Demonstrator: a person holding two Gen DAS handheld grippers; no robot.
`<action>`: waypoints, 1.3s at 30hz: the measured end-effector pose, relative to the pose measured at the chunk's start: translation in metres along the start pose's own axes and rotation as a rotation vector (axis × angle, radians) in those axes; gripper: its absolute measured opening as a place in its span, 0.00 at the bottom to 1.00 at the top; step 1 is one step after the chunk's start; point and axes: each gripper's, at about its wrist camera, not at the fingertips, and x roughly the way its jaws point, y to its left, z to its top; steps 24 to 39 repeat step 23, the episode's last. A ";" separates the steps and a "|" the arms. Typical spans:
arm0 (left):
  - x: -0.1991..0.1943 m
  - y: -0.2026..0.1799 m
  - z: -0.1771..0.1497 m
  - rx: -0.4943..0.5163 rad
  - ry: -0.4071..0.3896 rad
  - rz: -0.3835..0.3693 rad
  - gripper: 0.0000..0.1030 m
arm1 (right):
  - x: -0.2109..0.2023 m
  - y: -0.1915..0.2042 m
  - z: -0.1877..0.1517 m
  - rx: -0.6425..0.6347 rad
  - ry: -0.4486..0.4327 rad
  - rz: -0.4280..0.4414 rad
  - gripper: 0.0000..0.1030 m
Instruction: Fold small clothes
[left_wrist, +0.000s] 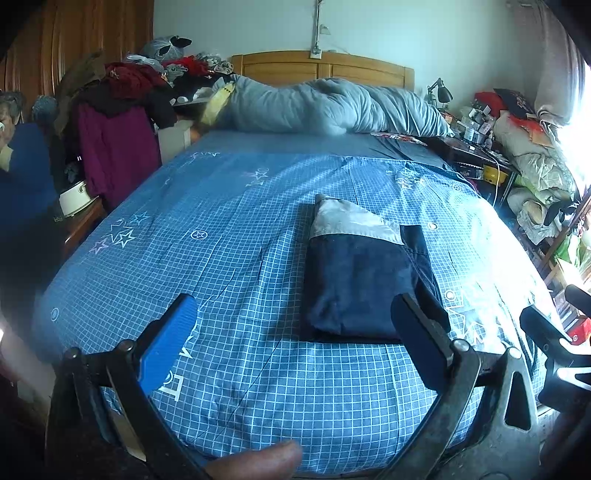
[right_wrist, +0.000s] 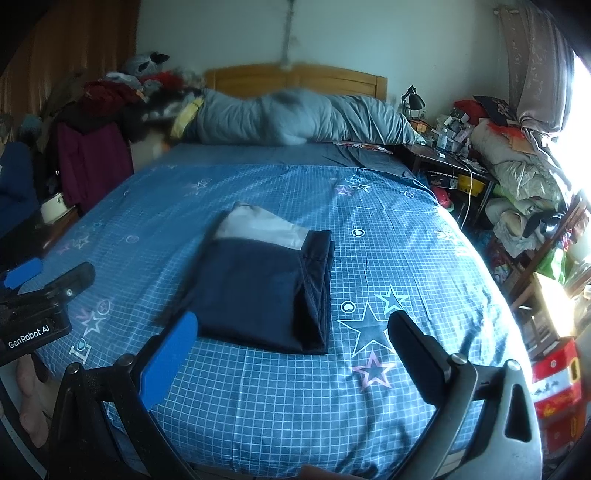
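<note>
Shorts (left_wrist: 364, 280), navy with a grey band, lie folded on the bed (left_wrist: 229, 258); left claw (left_wrist: 299, 332) and right claw (right_wrist: 295, 343) gape empty above it.

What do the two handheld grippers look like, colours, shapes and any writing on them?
Both match: the left gripper and right gripper each have dark metal curved arms with round rivets, one bright blue ribbed pad and one black pad. Seen from the right wrist view, the left gripper's black body bears white lettering "GenRobot.AI". No cables or sleeves show.
</note>
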 end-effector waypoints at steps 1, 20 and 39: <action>0.000 0.000 0.000 -0.004 0.001 -0.002 1.00 | 0.000 0.000 0.001 0.000 0.000 0.001 1.00; 0.002 0.001 0.004 -0.004 -0.001 -0.037 1.00 | 0.005 -0.006 0.009 0.035 0.006 0.014 1.00; -0.001 -0.001 0.004 -0.001 -0.021 -0.040 1.00 | 0.002 -0.007 0.009 0.035 -0.013 0.009 1.00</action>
